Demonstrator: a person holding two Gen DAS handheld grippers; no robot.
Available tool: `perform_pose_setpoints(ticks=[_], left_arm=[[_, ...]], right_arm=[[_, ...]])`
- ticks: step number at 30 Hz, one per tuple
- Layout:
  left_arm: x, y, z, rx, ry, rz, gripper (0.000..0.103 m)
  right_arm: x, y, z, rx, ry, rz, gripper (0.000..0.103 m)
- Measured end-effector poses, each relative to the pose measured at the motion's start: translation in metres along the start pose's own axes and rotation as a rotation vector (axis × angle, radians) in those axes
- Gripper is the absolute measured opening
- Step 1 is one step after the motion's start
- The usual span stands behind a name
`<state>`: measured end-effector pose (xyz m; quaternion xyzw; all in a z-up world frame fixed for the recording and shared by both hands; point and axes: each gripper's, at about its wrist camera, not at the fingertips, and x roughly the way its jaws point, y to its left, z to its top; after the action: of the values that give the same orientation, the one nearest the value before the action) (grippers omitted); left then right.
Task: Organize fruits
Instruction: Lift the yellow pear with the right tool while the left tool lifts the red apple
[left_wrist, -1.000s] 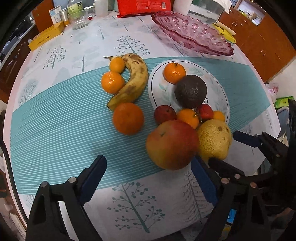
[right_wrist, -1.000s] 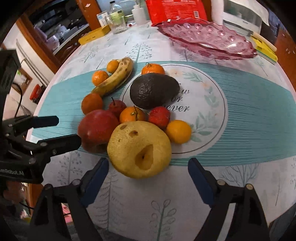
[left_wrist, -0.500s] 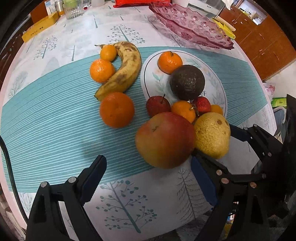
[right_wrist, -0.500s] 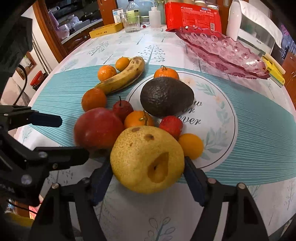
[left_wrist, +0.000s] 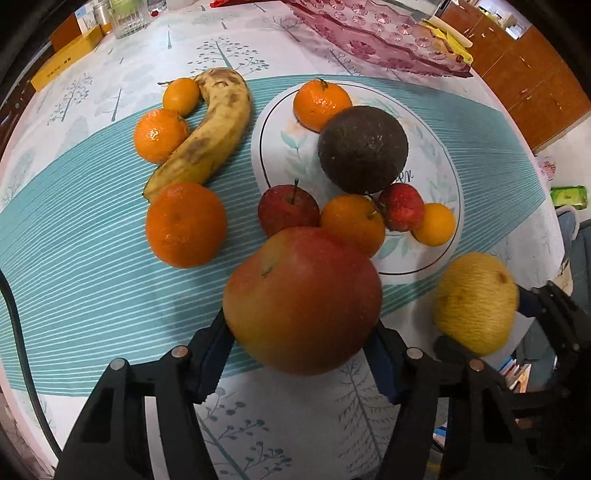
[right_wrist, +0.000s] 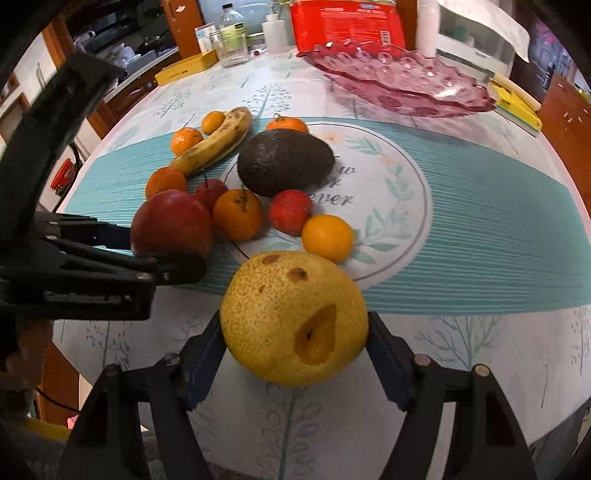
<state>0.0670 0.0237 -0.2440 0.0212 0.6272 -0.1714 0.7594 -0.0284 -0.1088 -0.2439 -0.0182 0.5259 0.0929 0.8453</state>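
My left gripper (left_wrist: 301, 354) is shut on a big red-and-yellow apple (left_wrist: 303, 299), its pads pressed on both sides; the apple also shows in the right wrist view (right_wrist: 171, 225). My right gripper (right_wrist: 295, 354) is shut on a spotted yellow pear (right_wrist: 293, 323) with a brown dent, held above the table; the pear shows at the right of the left wrist view (left_wrist: 476, 302). On the table lie a dark avocado (left_wrist: 364, 149), a spotty banana (left_wrist: 210, 136), a small red apple (left_wrist: 288, 210), a strawberry (left_wrist: 402, 206) and several oranges such as a large one (left_wrist: 186, 223).
A pink glass fruit dish (right_wrist: 402, 81) stands at the back of the table, in front of a red packet (right_wrist: 343, 22). A yellow box (right_wrist: 186, 68), a glass jar (right_wrist: 231, 46) and bottles stand at the back left. The table's front edge lies just under both grippers.
Both grippers have closed, the left on the big apple and the right on the pear. The pear has moved away from the apple, to the right.
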Motion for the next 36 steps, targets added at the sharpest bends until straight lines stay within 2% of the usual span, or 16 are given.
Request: perform_pose_setpoints(ticks=[4, 7, 13, 14, 15, 17, 19, 21, 23, 24, 26, 27, 28, 30, 32, 36], left_arm=[[0.0, -0.003, -0.002, 0.018, -0.02, 0.012, 0.062], [-0.003, -0.005, -0.007, 0.041, -0.048, 0.056, 0.06], [-0.036, 0.002, -0.014, 0.049, -0.122, 0.042, 0.053], [-0.045, 0.003, -0.013, 0.049, -0.143, 0.042, 0.035], [-0.053, 0.004, -0.011, 0.053, -0.155, 0.028, 0.0], [-0.069, 0.008, -0.004, 0.052, -0.193, 0.004, 0.001], [-0.079, 0.009, 0.003, 0.078, -0.242, 0.041, 0.001], [-0.076, 0.011, 0.008, 0.081, -0.234, 0.038, 0.001], [-0.064, 0.012, 0.012, 0.07, -0.185, -0.006, 0.001], [-0.063, 0.011, 0.011, 0.068, -0.189, -0.022, 0.003], [-0.063, 0.011, 0.007, 0.065, -0.172, -0.021, 0.019], [-0.062, 0.011, 0.007, 0.067, -0.168, -0.03, 0.033], [-0.06, 0.01, 0.006, 0.07, -0.166, -0.033, 0.038], [-0.055, 0.008, -0.001, 0.084, -0.156, -0.017, 0.056], [-0.049, 0.006, -0.005, 0.095, -0.135, 0.008, 0.06], [-0.036, 0.01, -0.021, 0.08, -0.065, 0.01, 0.063]], right_arm=[[-0.011, -0.002, -0.002, 0.009, -0.021, -0.007, 0.073], [-0.02, -0.001, -0.002, 0.008, -0.042, -0.017, 0.073], [-0.043, 0.001, 0.009, 0.007, -0.09, -0.035, 0.073], [-0.047, 0.0, 0.012, 0.009, -0.1, -0.04, 0.073], [-0.051, 0.0, 0.014, 0.01, -0.111, -0.045, 0.073], [-0.058, -0.001, 0.021, 0.005, -0.129, -0.058, 0.073], [-0.063, -0.001, 0.028, -0.008, -0.148, -0.083, 0.073], [-0.064, -0.003, 0.035, -0.011, -0.148, -0.085, 0.073], [-0.062, -0.006, 0.039, -0.003, -0.14, -0.079, 0.073], [-0.061, -0.006, 0.041, -0.006, -0.136, -0.078, 0.073], [-0.061, -0.005, 0.041, -0.014, -0.132, -0.078, 0.073], [-0.062, -0.005, 0.041, -0.018, -0.131, -0.073, 0.073], [-0.061, -0.005, 0.042, -0.018, -0.132, -0.068, 0.073], [-0.06, -0.006, 0.043, -0.014, -0.127, -0.059, 0.073], [-0.057, -0.006, 0.043, -0.009, -0.119, -0.05, 0.073], [-0.052, -0.009, 0.041, -0.003, -0.106, -0.038, 0.073]])
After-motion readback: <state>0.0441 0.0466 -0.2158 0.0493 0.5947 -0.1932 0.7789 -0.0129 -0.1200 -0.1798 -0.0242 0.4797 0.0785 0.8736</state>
